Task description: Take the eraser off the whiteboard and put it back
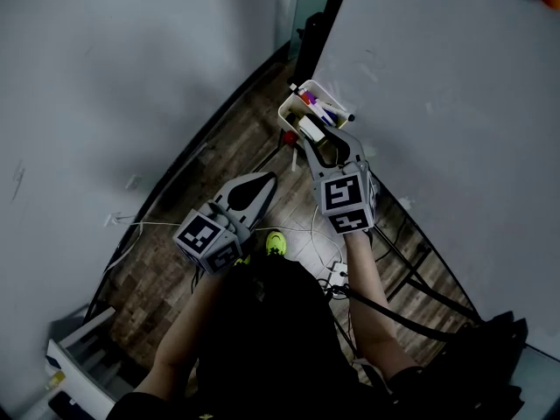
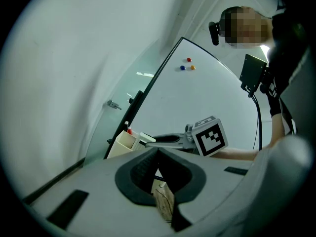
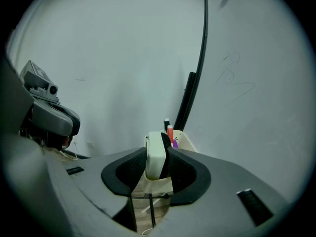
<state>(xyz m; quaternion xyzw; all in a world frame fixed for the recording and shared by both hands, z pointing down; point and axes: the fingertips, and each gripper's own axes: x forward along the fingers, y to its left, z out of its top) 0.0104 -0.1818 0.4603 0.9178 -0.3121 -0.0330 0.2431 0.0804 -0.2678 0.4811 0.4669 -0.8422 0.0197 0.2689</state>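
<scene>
Right claw (image 1: 315,145) is clamped on the eraser (image 3: 155,153). Its pads press both flat sides, the white back against the left pad and the dark felt against the right. From the right gripper view I see the eraser nearly end-on, standing on edge, with its upper end poking past the fingertips.

What matters for the next move is what lies ahead of that end. The white holder (image 1: 296,105) fixed at the whiteboard's (image 1: 437,103) lower edge sits just beyond the eraser and a touch to the right, with markers (image 1: 320,108) standing in it. The claw slants down toward it. In the head view the eraser's far end overlaps the holder's near rim, but I can't tell whether they touch or whether the eraser is only hanging above it. The board's face runs along the right of the claw, close by.

Left claw (image 1: 259,184) is closed with nothing in it, held level, lower and to the left, well apart from the holder. I judge the right hand is the nearer one and the one to finish the placing.
</scene>
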